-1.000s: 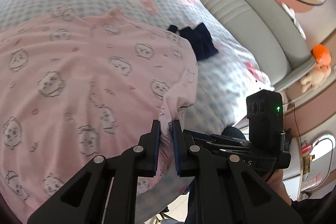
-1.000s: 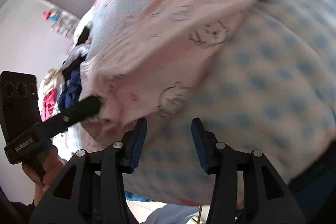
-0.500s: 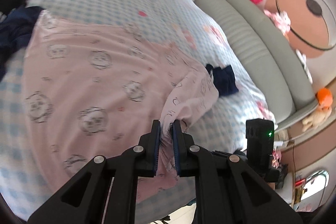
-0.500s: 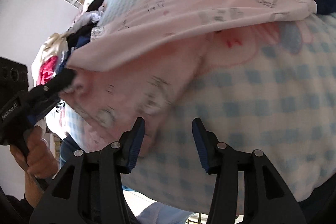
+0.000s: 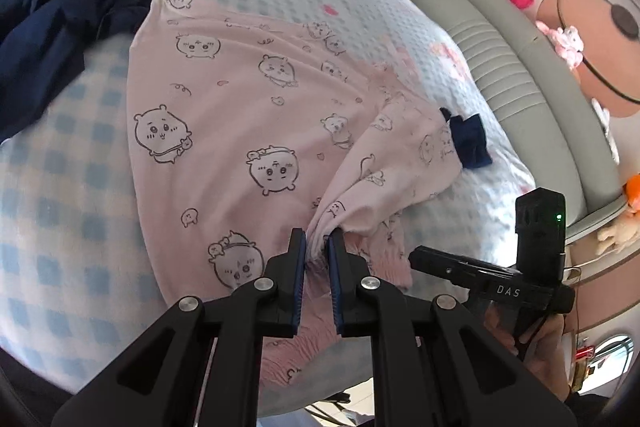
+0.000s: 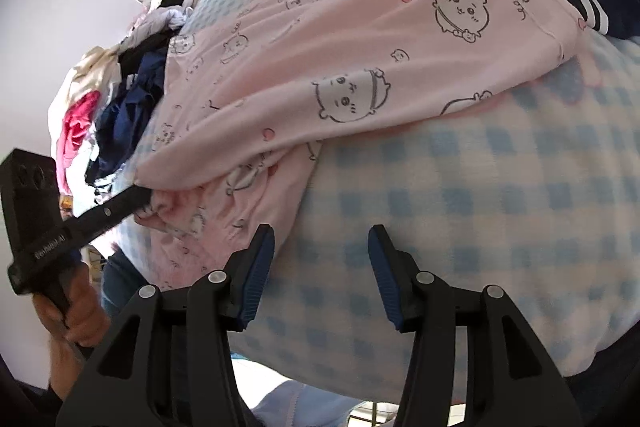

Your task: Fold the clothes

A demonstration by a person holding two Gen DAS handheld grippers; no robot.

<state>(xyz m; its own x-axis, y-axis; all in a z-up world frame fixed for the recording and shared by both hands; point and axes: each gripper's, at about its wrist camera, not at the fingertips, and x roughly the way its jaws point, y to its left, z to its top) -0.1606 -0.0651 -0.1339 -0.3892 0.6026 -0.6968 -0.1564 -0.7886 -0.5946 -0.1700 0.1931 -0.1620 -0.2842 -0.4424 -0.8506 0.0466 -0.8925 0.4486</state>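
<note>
A pink garment (image 5: 240, 115) printed with cartoon animals lies spread on the blue-checked bedspread (image 5: 60, 187). My left gripper (image 5: 318, 247) is shut on a bunched edge of it at the bed's near side, lifting a fold over the lower layer. From the right wrist view the same pink garment (image 6: 380, 59) drapes across the bed, and the left gripper (image 6: 136, 197) shows at the left with cloth pinched in it. My right gripper (image 6: 320, 255) stands open over bare bedspread (image 6: 480, 207), just right of the garment's hanging edge, holding nothing.
A heap of dark blue and other clothes (image 5: 60, 7) sits at the far left of the bed, also as a clothes pile (image 6: 120, 99). A small navy item (image 5: 470, 141) lies beyond the garment. A grey padded headboard (image 5: 540, 99) runs along the right.
The left gripper has carried the pinched edge further across, so the fold lies over more of the garment. The right gripper has stayed open and shifted slightly over the bedspread.
</note>
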